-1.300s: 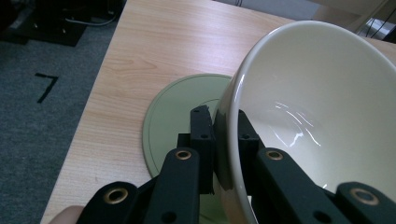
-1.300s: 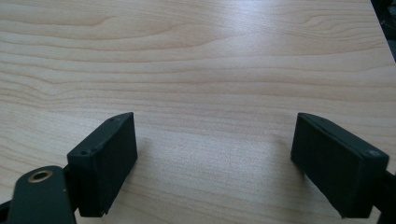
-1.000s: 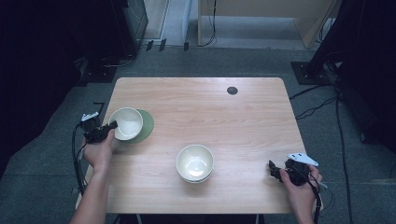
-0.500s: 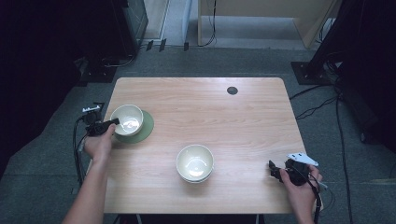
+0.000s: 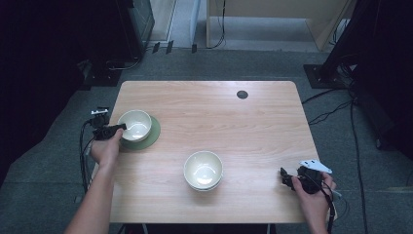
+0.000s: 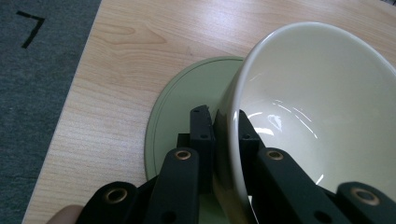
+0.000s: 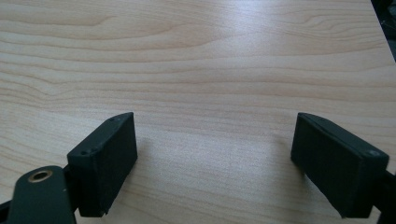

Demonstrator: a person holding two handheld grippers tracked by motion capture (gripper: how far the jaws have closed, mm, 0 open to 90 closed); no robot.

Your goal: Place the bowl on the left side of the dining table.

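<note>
Since a second ago the left gripper (image 5: 118, 128), fingers (image 6: 201, 135) clamped on the cream bowl's (image 5: 135, 125) rim, has carried it onto the green saucer (image 5: 152, 136) near the counter's (image 5: 209, 112) left edge, while the right gripper (image 5: 287, 176) rests wide open.

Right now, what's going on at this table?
A person works with a gripper in each hand. The left gripper is clamped on the near rim of a cream bowl, one jaw inside and one outside; the bowl sits tilted over a green plate at the table's left. A second cream bowl, apparently stacked on another, stands near the middle. The right gripper rests open over bare wood of the table at the right edge.
</note>
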